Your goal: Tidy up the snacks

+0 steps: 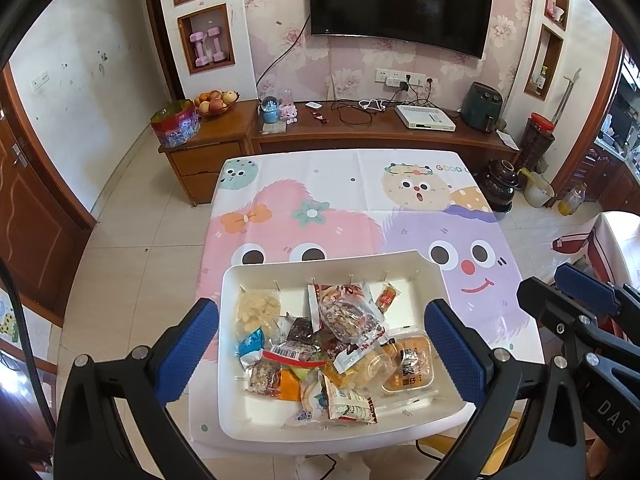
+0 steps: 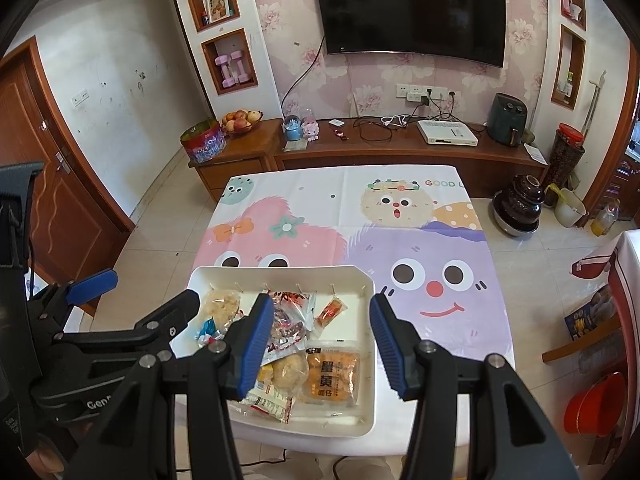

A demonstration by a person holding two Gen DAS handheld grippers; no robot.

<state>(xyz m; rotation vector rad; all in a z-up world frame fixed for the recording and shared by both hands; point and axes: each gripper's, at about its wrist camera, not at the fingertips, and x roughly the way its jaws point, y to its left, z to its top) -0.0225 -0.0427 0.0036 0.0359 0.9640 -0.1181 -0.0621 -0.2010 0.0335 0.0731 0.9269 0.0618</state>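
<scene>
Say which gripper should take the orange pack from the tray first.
Right, probably. The right gripper hangs open over the tray's right side, with the orange pack between its fingers. The left gripper, also open, straddles the whole pile.

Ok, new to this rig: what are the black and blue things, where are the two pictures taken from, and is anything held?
They are two hand-held grasping tools, each with a fisheye camera looking along its blue-padded fingers. One picture is from the left tool, the other from the right tool; each also shows the other tool at its edge. Both hover, jaws open, holding nothing. Below, on a cartoon tablecloth, sits a white tray piled with wrapped snacks, including an orange packet.
</scene>
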